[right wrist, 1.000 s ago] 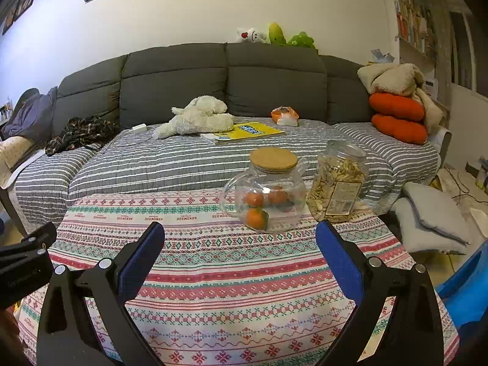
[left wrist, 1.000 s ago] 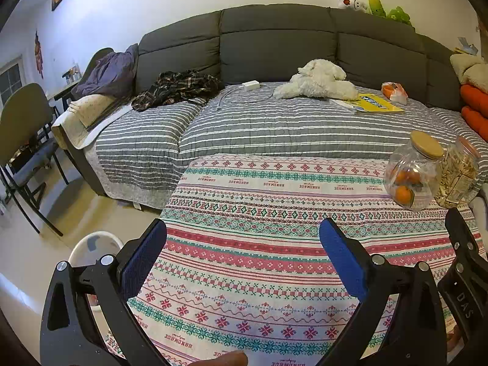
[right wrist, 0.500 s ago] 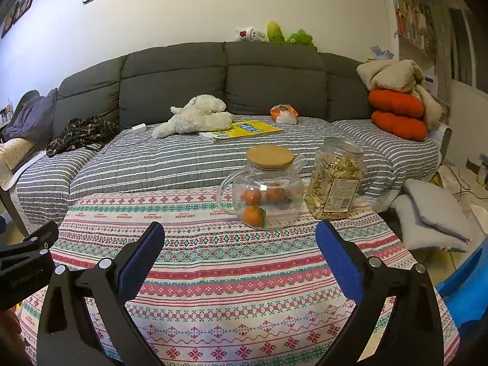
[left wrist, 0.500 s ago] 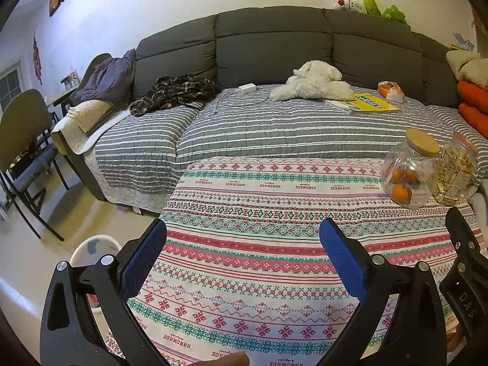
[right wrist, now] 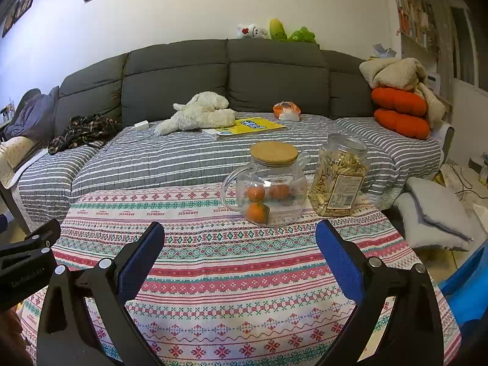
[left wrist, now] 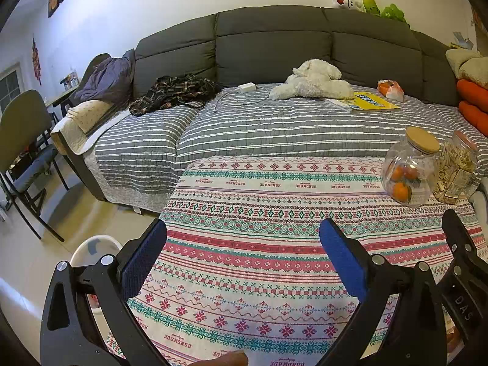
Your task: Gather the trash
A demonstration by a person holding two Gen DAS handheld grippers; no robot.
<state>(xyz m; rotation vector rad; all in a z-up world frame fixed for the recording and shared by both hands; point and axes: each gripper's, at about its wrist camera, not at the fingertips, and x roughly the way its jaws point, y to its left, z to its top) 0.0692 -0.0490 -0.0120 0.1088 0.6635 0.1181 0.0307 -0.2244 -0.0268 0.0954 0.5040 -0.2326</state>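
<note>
Grey sofa cushions fill the far side of the room, and nearer to me sits the desk (right wrist: 213, 262) under a woven cloth banded in red, teal and white. I hold both grippers low over its near edge; the left gripper (left wrist: 242, 262) and the right gripper (right wrist: 239, 262) each have their blue-padded jaws spread wide with nothing between them.

I see no obvious trash on the desk itself. The likeliest candidate, as I judge it, is the crumpled orange-and-white wrapper (right wrist: 286, 110) lying on the striped sofa cover (right wrist: 183, 158), well apart from both grippers and just beside the yellow booklet (right wrist: 253, 125). A white bin (left wrist: 91, 250) stands on the floor at the desk's left edge, partly hidden behind my left jaw.

The risk lies between me and that wrapper. A glass pitcher (right wrist: 268, 189) with a flat bamboo lid holds small oranges, and touching or just beside it stands a clear plastic jar (right wrist: 338, 177) of pale seeds. Both are smooth, rounded and hard; if I reach straight across with the right gripper, an arm could knock them over, and the loose cloth could slide under them. The wrapper looks thin and crinkly, so wide jaws may pinch the soft quilted cover with it. The fluffy white plush dog (right wrist: 201, 113) is no trash, and I should not snag it.
</note>
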